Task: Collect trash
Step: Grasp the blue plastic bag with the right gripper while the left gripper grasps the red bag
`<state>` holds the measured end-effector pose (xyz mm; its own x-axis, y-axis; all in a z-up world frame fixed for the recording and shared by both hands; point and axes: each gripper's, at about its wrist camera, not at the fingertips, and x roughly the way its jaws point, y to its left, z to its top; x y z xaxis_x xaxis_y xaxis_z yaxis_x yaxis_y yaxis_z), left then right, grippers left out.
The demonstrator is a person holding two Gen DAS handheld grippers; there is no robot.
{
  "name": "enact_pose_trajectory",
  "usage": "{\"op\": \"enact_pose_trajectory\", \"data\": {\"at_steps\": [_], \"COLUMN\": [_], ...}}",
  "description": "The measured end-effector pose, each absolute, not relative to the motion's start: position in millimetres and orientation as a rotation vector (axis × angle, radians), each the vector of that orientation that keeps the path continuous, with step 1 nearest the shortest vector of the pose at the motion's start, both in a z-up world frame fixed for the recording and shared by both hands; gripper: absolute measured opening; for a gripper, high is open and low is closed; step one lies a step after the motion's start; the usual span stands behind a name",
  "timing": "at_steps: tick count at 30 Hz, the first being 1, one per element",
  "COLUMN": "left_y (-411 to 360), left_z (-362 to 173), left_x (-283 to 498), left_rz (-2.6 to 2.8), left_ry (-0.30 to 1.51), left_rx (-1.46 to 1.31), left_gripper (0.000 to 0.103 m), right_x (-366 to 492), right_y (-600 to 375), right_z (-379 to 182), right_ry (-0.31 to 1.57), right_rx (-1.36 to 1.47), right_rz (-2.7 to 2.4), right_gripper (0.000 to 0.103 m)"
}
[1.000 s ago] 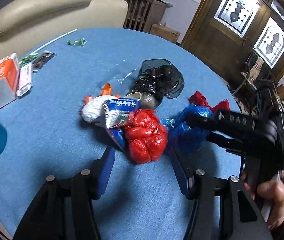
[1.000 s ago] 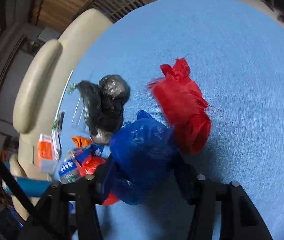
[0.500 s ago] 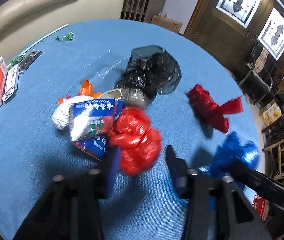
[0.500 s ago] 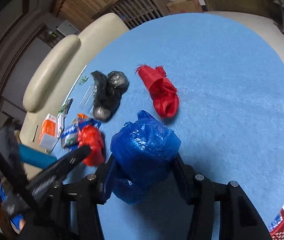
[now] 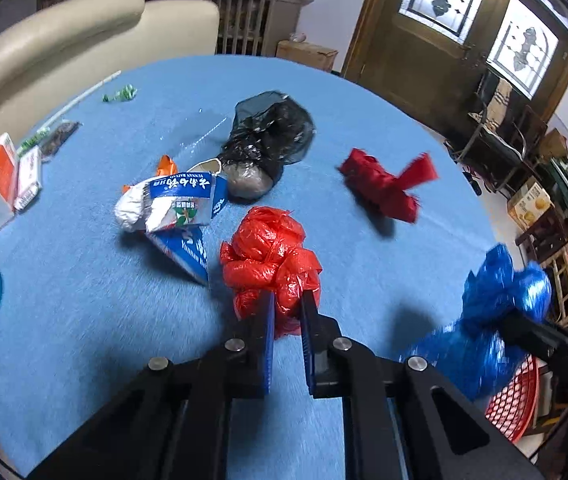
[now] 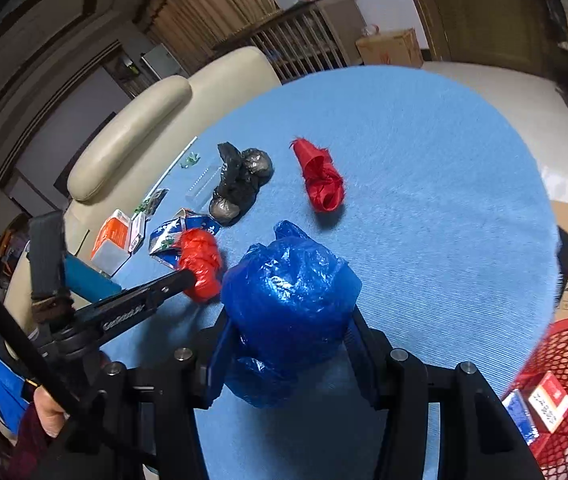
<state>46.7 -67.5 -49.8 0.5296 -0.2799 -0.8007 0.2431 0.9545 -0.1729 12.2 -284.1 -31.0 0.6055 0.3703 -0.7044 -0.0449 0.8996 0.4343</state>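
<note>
1. On the blue table [image 5: 83, 300], my left gripper [image 5: 287, 300] pinches the orange-red bag [image 5: 269, 264].
2. My right gripper [image 6: 288, 320] squeezes the blue bag [image 6: 290, 292], held up near the red basket [image 6: 564, 364].
3. Farther back lie the black bag [image 5: 271, 136] and the red cloth [image 5: 384, 184].

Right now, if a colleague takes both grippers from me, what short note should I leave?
Left gripper: shut on the orange-red bag, low at the table.
Right gripper: shut on the blue bag, lifted near the red basket.
The basket already holds some packets.
Left on the table: dark red bag, black bag, milk carton, small wrappers at the far edge.
Next, probably: drop both bags in the basket.
</note>
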Motion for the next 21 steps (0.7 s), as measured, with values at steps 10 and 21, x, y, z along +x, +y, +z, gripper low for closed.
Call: {"op": "enact_pose_trajectory", "data": {"at_steps": [10, 21], "left_y": [-90, -110], "left_z": [7, 32], "left_x": [-13, -41], "left_rz": [-0.274, -0.215], "left_ry": [0.828, 0.751], "left_rx": [0.07, 0.176], "left_gripper": [0.013, 0.013], "right_x": [-22, -49], "right_y": [-305, -321], "right_z": [-7, 13], "right_ry": [0.8, 0.744], "right_rx": [0.37, 0.366], "right_rz": [0.237, 0.235], "right_gripper": [0.055, 0.055]}}
